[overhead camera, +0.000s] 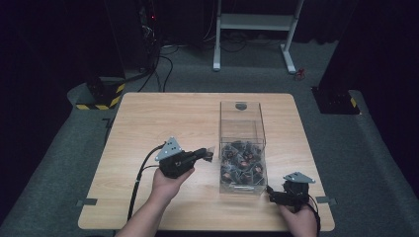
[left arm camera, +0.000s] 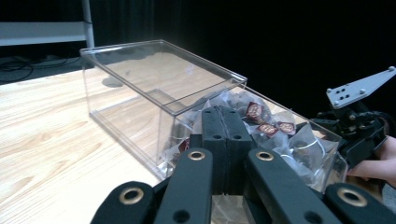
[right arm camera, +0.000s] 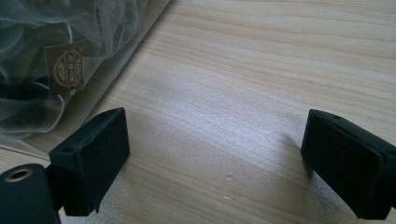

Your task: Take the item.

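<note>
A clear plastic box [overhead camera: 241, 122] stands on the right half of the wooden table [overhead camera: 163, 118]. Its near half holds several mesh tea bags [overhead camera: 242, 160] with dark red tags, and a clear lid [left arm camera: 154, 65] covers its far half. My left gripper [overhead camera: 208, 154] hovers just left of the box and points at it, jaws shut [left arm camera: 226, 114]. A pale patch shows at its tips in the high view; I cannot tell what it is. My right gripper [overhead camera: 271, 192] lies low by the box's near right corner, open [right arm camera: 215, 158] over bare wood, with a tea bag [right arm camera: 65, 65] behind the box wall.
In the left gripper view the right gripper [left arm camera: 359, 130] shows past the box with its grey plate on top. On the floor behind the table stand a white frame [overhead camera: 257, 22] and yellow-and-black striped bases [overhead camera: 101, 94]. Bare wood lies left of the box.
</note>
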Demonstrator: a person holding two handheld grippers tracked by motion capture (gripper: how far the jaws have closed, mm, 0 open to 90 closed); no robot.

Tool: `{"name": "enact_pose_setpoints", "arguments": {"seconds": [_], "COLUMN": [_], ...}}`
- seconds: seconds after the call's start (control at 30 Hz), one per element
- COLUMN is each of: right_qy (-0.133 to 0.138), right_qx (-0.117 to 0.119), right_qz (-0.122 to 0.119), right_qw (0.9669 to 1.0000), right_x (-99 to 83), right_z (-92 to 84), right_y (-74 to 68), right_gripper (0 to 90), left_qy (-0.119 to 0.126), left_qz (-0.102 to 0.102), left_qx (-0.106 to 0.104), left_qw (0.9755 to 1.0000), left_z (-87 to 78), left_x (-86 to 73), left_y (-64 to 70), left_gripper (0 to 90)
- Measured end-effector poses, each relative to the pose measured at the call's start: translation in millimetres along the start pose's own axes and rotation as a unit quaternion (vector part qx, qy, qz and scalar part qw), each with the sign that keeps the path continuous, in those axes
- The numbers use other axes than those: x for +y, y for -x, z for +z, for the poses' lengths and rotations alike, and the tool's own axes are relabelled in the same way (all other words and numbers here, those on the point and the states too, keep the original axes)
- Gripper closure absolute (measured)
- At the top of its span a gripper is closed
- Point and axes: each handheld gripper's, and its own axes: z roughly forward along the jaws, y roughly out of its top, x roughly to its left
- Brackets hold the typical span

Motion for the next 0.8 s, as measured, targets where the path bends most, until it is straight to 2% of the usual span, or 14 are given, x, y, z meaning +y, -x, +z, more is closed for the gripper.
{"name": "enact_pose_setpoints", "arguments": {"seconds": [0.8], "right_qy": [0.0], "right_qx": [0.0], "right_qz": [0.0], "right_qw": [1.0], "right_x": [0.0], "right_z": [0.0], "right_y": [0.1], "right_gripper": [7.7], "left_qy": [0.006], "left_qz": [-0.007], "left_qx": [0.043], "left_qw": [0.999], "left_z": [-27.2], "left_x": [-1.1], "left_y": [-28.2], "left_gripper": [90.0]}}
